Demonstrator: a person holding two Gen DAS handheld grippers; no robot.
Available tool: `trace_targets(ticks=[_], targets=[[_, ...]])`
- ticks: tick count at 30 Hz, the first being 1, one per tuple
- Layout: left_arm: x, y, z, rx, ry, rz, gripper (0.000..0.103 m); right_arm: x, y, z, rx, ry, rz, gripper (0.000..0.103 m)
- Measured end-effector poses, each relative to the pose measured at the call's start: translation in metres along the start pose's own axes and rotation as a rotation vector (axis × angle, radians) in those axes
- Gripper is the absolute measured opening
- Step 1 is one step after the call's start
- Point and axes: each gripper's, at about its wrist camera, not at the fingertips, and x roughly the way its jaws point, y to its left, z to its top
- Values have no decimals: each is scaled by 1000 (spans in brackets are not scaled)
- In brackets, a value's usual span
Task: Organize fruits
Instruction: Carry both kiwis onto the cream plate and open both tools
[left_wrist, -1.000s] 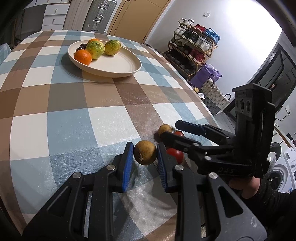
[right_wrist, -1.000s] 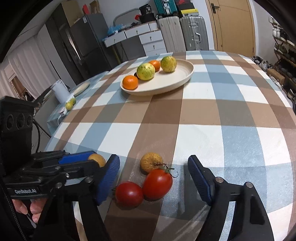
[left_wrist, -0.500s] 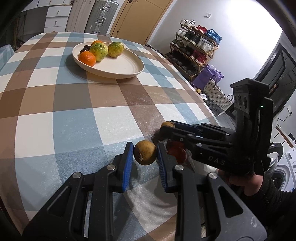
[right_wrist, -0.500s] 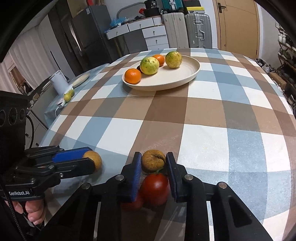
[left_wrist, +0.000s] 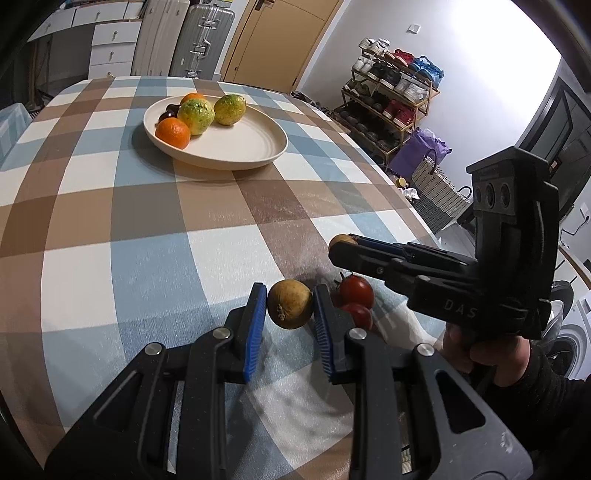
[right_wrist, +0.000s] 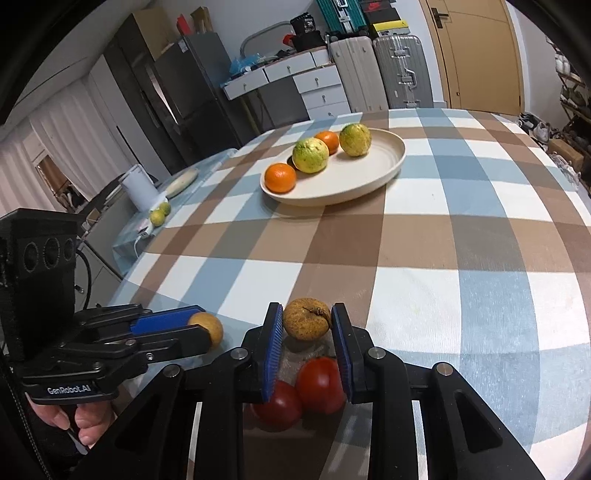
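two tomatoes (right_wrist: 317, 386), two gripped brown fruits (left_wrist: 290, 303)

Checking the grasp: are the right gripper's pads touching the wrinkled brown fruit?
Touching. The right wrist view shows both blue pads pressed against the wrinkled brown fruit's sides, with no gap.

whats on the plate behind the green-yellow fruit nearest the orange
Behind that green-yellow fruit on the plate a second orange and a dark fruit peek out; both are partly covered.
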Motion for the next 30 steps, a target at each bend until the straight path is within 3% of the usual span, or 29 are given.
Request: trace_targets(ticks=[16,30], targets=[[0,10,63,-13,-51,37,23,-8,-19,35,34,-63,89,27],[30,17,154,11,-87,89,23,6,-51,113,71,-113,103,27]])
